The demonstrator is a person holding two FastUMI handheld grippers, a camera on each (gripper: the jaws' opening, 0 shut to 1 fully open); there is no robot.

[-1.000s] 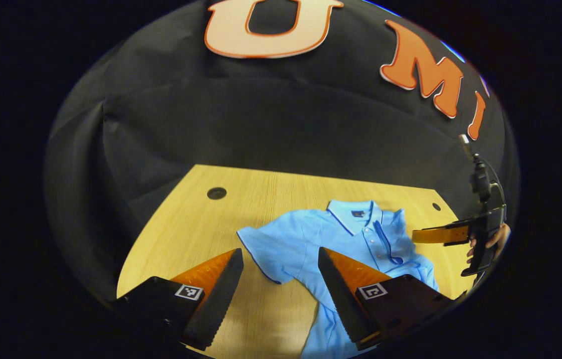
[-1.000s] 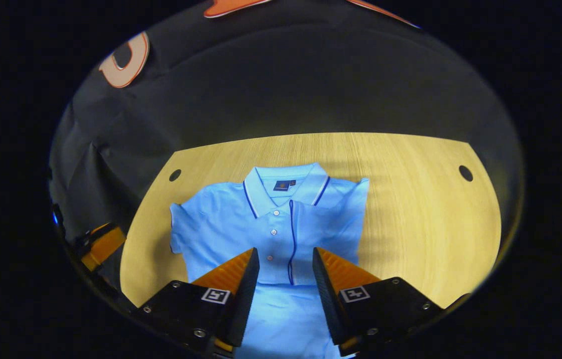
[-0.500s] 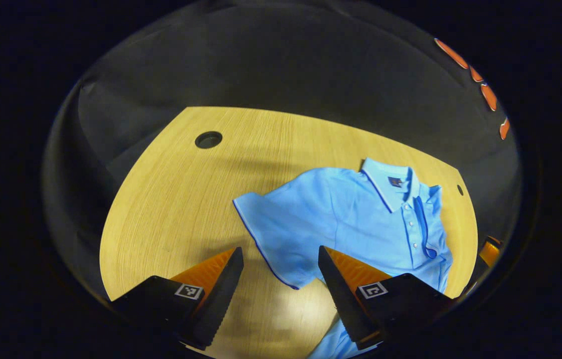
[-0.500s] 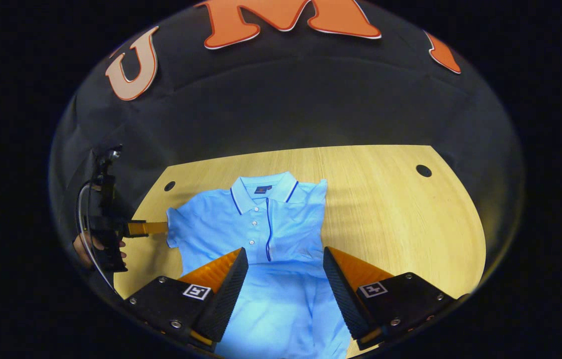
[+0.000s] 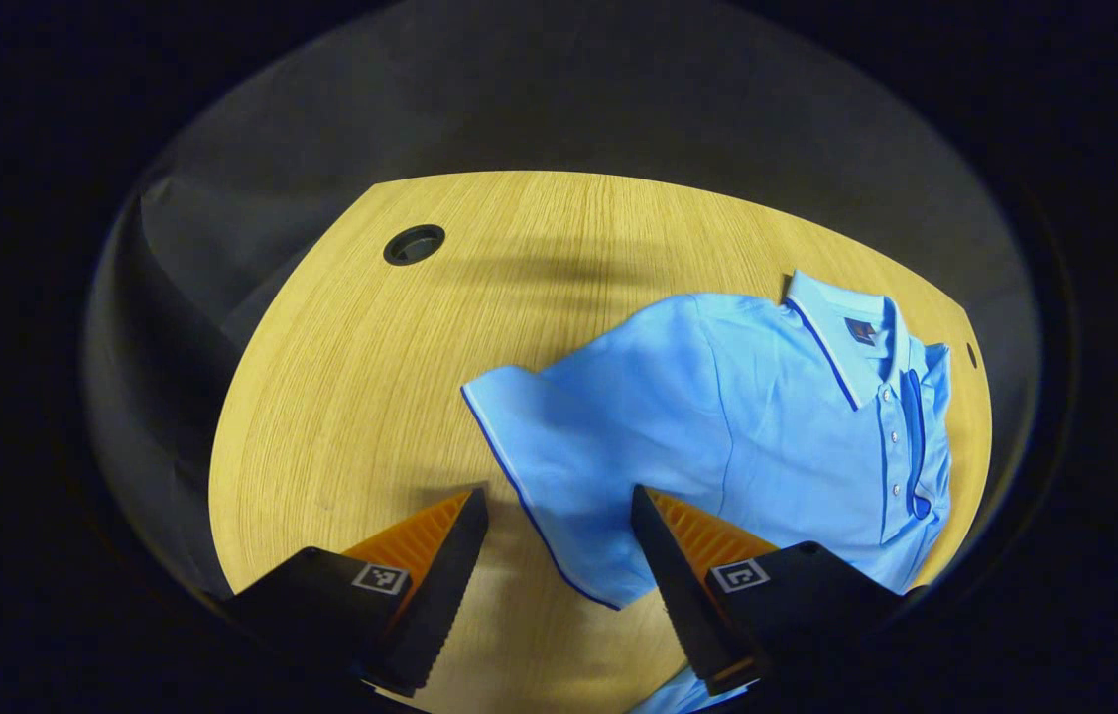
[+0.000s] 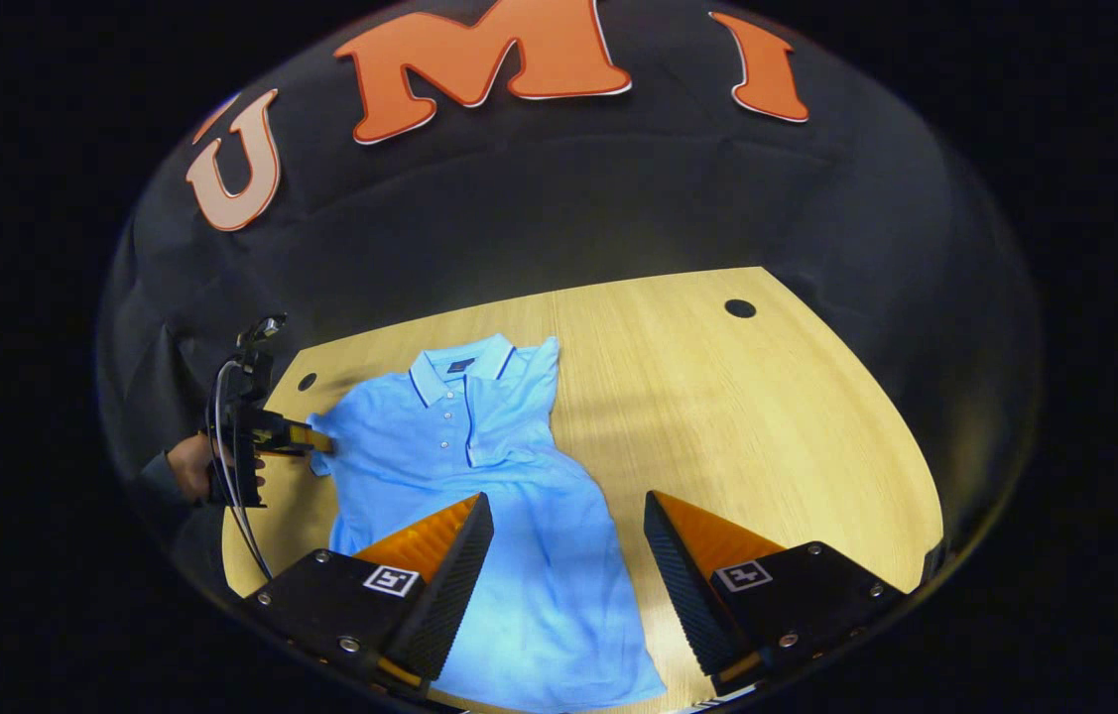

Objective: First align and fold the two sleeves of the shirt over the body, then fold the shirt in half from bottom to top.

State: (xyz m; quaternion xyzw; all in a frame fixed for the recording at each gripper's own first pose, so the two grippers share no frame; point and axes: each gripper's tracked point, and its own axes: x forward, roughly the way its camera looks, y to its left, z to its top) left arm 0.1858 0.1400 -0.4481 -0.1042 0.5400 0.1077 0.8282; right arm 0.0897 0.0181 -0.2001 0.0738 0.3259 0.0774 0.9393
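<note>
One wooden bench (image 5: 350,377) (image 6: 777,416) carried everything, and two round holes were cut through its top near the back: one (image 5: 414,243) (image 6: 307,381) on the left side and one (image 6: 740,308) (image 5: 971,354) on the right. A single light-blue polo shirt (image 5: 717,426) (image 6: 479,466) lay flat on the bench, collar toward the booth wall and hem toward the near edge. Its right sleeve (image 6: 519,397) (image 5: 931,416) was already folded in over the body, while its one remaining sleeve (image 5: 559,466) (image 6: 330,441), the left, was spread out sideways on the wood. The left gripper (image 5: 554,535) (image 6: 315,439) was at that sleeve with its two fingers apart and the sleeve's dark-trimmed hem lying between them; from the right gripper view it sat at the sleeve's outer edge, held by a hand (image 6: 189,466), though whether it touched the cloth could not be told. The right gripper (image 6: 568,540) hung above the shirt's lower half, its two fingers spread wide, clamped on nothing. Three small white buttons (image 5: 891,456) ran down the placket below the collar.
</note>
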